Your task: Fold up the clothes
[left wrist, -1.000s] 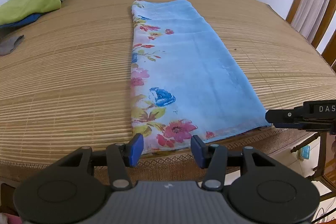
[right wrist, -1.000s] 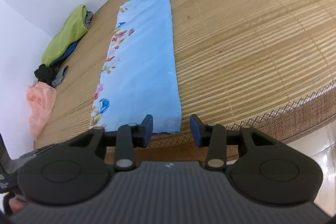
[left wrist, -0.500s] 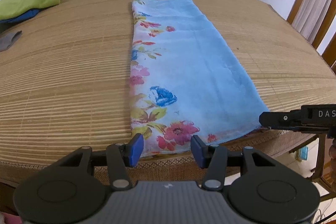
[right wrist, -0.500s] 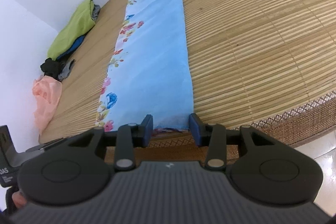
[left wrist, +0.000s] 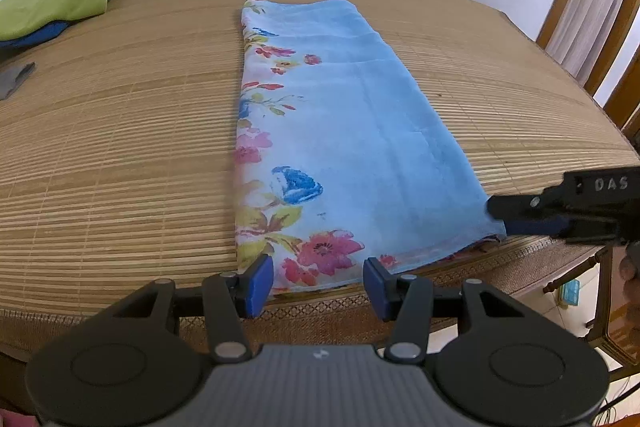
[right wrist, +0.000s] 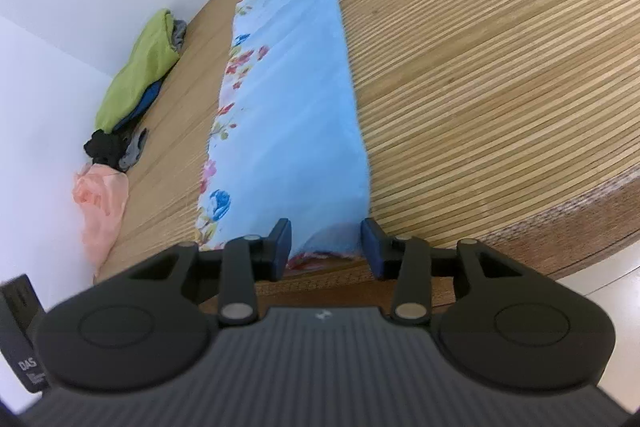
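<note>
A light blue floral cloth (left wrist: 340, 131) lies folded in a long strip on the bamboo mat, flowers along its left edge. My left gripper (left wrist: 318, 285) is open, its blue pads straddling the near left corner of the cloth at the table's front edge. My right gripper (right wrist: 326, 245) is also open, its pads on either side of the near right corner of the cloth (right wrist: 288, 115). In the left wrist view the right gripper's fingers (left wrist: 520, 205) reach in from the right and touch that corner.
A bamboo mat (left wrist: 120, 147) covers the round table. A pile of green and blue clothes (left wrist: 56, 1) lies at the far left; black, grey and peach garments (right wrist: 104, 187) lie along the wall. Wooden chair backs (left wrist: 592, 7) stand at the right.
Both grippers have moved forward to the cloth's near edge. The right gripper's pads now flank the right corner, and its fingers touch the cloth in the left wrist view.
</note>
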`<state>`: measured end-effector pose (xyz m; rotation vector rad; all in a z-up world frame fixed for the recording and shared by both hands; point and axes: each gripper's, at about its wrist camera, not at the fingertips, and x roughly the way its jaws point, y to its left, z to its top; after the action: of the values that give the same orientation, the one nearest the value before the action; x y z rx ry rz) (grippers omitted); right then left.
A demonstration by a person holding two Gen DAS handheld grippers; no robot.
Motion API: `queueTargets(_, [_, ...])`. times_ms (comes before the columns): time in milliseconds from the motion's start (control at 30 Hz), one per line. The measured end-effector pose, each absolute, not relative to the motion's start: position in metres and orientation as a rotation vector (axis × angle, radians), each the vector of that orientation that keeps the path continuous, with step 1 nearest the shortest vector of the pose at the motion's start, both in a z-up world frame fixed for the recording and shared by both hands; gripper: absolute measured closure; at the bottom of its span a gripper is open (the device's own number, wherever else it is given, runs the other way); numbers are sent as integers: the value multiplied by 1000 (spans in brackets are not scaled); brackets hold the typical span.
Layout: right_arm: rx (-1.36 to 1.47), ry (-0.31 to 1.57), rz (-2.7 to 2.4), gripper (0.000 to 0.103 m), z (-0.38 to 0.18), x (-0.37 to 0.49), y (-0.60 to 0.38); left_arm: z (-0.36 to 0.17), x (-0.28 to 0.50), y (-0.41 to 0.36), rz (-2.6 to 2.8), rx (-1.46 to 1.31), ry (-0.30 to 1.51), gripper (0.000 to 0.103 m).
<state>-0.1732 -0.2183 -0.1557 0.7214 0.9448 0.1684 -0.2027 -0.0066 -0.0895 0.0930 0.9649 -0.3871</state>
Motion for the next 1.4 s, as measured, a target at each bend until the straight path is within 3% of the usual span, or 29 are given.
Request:
queueTargets(400, [498,929,239,58,-153,-164,-183,-90,-207,-12,-419,132,944,51])
queueTargets(433, [479,929,244,67,-153,-163,-178,-89,-210,-14,-428,151,930,51])
queueTargets(467, [467,934,245,87,-152,-162,-175,-88,-212,-18,-445,164,914,51])
queueTargets(500, [469,943,243,94,-153,-161,-175,-86,-213,-22,-462,178,898,51])
queueTargets(733, [812,955,231,96,-147,-146,-199,-77,-226,-51,-579,283,779,47])
queueTargets(933, [876,945,251,96,-133,-134,-200,-99,-221,-97,-581,476,685,46])
queueTargets(1000, [890,943,255,96,-131,-133,-202,-110,-216,-104,-568,524,691,66])
queueTargets(1033, [893,943,256,96,-130,-133,-203,-115,-213,-106,-565,546,697,94])
queueTargets(1067, [876,945,266,95,-128,-134,-204,-116,-210,-107,-562,556,701,98])
queueTargets(1200, [658,937,319,87,-114,-140,-207,-107,-203,-99,-585,514,721,98])
queueTargets(1233, [516,905,321,73,-109,-147,-205,-105,-201,-97,-588,500,726,98])
queueTargets(1267, [362,863,318,53,-104,-155,-202,-103,-199,-95,-590,487,733,98])
queueTargets(1333, [50,757,316,30,-99,-173,-195,-98,-194,-93,-593,462,749,98])
queueTargets(1400, [-232,645,359,27,-106,-190,-181,-96,-190,-93,-592,444,766,98])
